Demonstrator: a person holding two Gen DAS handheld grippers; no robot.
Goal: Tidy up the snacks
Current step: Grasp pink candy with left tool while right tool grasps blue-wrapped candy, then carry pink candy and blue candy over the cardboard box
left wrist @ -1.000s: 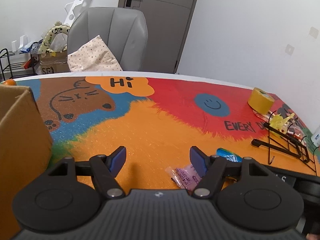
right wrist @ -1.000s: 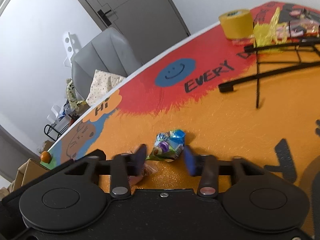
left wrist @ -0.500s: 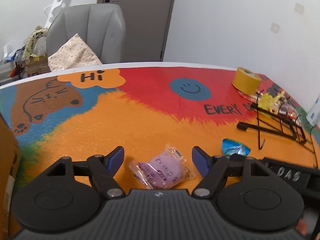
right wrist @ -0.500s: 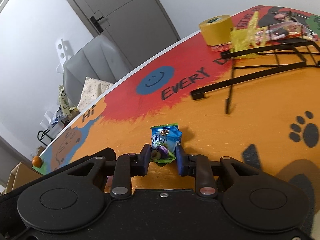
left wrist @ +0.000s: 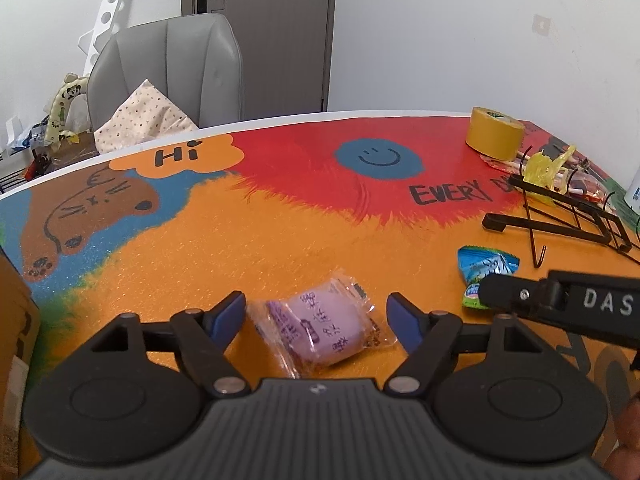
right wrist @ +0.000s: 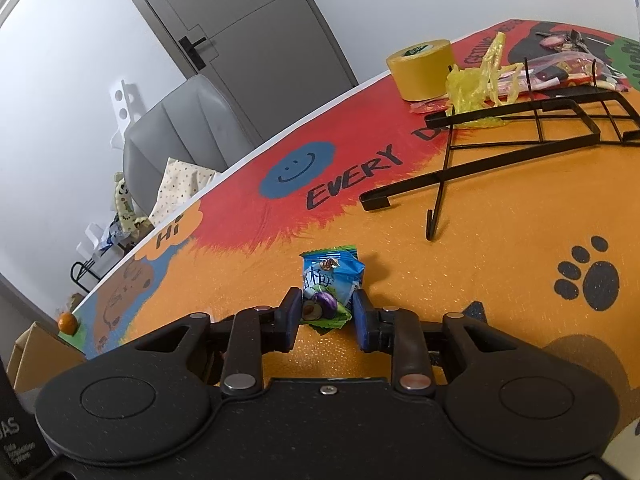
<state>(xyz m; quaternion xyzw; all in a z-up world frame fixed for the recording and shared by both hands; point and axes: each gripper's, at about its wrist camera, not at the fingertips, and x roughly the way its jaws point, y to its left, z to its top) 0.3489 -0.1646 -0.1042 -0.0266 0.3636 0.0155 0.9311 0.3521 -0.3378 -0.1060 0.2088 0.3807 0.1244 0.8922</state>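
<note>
A purple wrapped snack (left wrist: 320,326) lies on the colourful table mat between the open fingers of my left gripper (left wrist: 318,314), with gaps on both sides. My right gripper (right wrist: 326,314) is shut on the lower end of a blue plum-candy packet (right wrist: 330,280), which stands upright and lifted just above the mat. The same packet (left wrist: 482,268) shows in the left wrist view, held by the right gripper's black finger at the right.
A black wire rack (right wrist: 520,128) lies at the right with yellow and red wrappers (right wrist: 480,80) behind it. A yellow tape roll (right wrist: 422,66) stands at the far edge. A cardboard box (left wrist: 12,320) is at the left, a grey chair (left wrist: 168,72) beyond.
My left gripper moved forward and now has the purple snack between its open fingers. My right gripper closed on the blue packet and tipped it upright.
</note>
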